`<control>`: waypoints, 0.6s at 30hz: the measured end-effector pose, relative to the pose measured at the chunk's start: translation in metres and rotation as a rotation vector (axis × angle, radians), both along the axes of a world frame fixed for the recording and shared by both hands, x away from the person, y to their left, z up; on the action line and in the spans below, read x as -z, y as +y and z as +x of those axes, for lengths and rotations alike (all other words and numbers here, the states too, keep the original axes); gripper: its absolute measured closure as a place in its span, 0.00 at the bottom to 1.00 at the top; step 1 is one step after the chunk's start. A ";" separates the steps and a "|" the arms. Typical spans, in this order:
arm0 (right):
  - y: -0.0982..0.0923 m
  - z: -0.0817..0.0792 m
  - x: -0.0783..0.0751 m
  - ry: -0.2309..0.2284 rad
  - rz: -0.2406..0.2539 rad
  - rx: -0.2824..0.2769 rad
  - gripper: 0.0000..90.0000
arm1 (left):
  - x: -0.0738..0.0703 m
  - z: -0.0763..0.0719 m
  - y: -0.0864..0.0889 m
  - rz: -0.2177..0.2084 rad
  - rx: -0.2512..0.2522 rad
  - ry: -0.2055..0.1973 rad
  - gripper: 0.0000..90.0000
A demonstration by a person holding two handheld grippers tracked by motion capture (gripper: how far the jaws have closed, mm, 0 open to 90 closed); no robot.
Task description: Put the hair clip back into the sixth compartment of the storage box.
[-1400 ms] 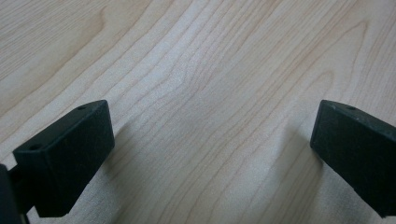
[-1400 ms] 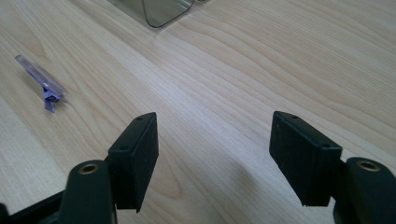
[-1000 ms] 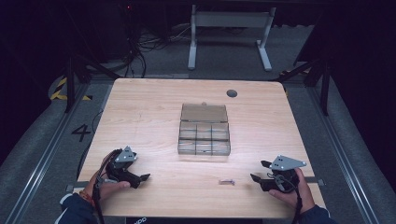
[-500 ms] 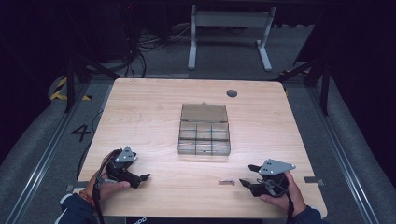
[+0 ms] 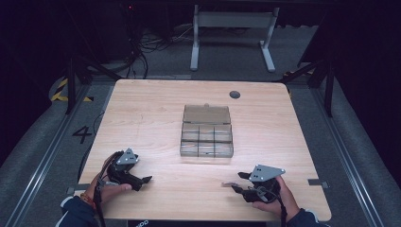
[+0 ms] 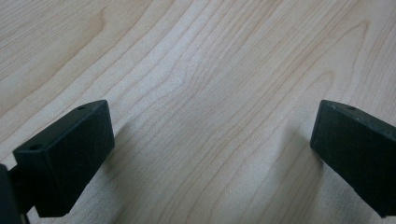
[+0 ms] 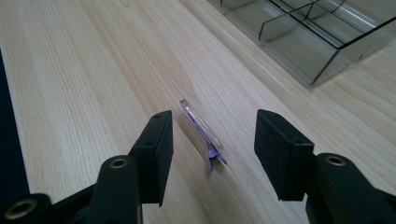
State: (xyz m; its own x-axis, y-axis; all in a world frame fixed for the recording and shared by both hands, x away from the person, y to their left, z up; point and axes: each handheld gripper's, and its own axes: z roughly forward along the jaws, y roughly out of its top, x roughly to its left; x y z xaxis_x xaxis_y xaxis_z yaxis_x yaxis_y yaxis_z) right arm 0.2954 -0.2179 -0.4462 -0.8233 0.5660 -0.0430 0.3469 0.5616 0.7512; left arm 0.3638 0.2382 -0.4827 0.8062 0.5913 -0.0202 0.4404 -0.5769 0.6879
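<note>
A small clear purple-tinted plastic piece (image 7: 203, 130) lies on the wooden table (image 5: 156, 118), seen in the high view as a pale sliver (image 5: 228, 184). My right gripper (image 7: 212, 140) is open, its jaws standing on either side of the piece without touching it; in the high view it sits at the front right (image 5: 241, 182). A clear compartment box (image 5: 206, 137) with its lid open stands at the table's middle, its corner (image 7: 322, 42) appearing beyond the piece. My left gripper (image 5: 145, 180) rests open at the front left over bare wood (image 6: 210, 140).
A dark round grommet (image 5: 234, 94) is set in the table near its far edge. A white table frame (image 5: 231, 33) and cables lie on the dark floor beyond. The table's front edge runs just below both hands.
My right gripper has moved left along the front of the table and now straddles the small purple piece. The left gripper has stayed put.
</note>
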 end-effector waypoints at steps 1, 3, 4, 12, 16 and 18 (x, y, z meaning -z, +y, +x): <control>0.002 0.001 0.002 0.003 -0.007 0.003 0.54 | 0.000 0.000 0.000 0.000 0.000 0.001 0.00; 0.006 0.004 0.005 0.008 -0.013 -0.009 0.54 | 0.000 0.000 0.000 0.001 0.000 0.000 0.00; 0.008 0.005 0.006 0.010 -0.012 -0.012 0.54 | 0.000 0.000 0.000 0.000 0.000 0.001 0.00; 0.016 0.009 0.010 0.021 -0.028 -0.037 0.65 | 0.000 -0.001 0.000 -0.001 -0.007 0.000 0.00; 0.018 0.011 0.012 0.036 -0.027 -0.054 0.71 | 0.000 -0.001 0.001 -0.002 -0.008 0.000 0.00; 0.018 0.012 0.014 0.043 -0.032 -0.062 0.73 | 0.000 -0.001 0.001 -0.002 -0.009 0.000 0.00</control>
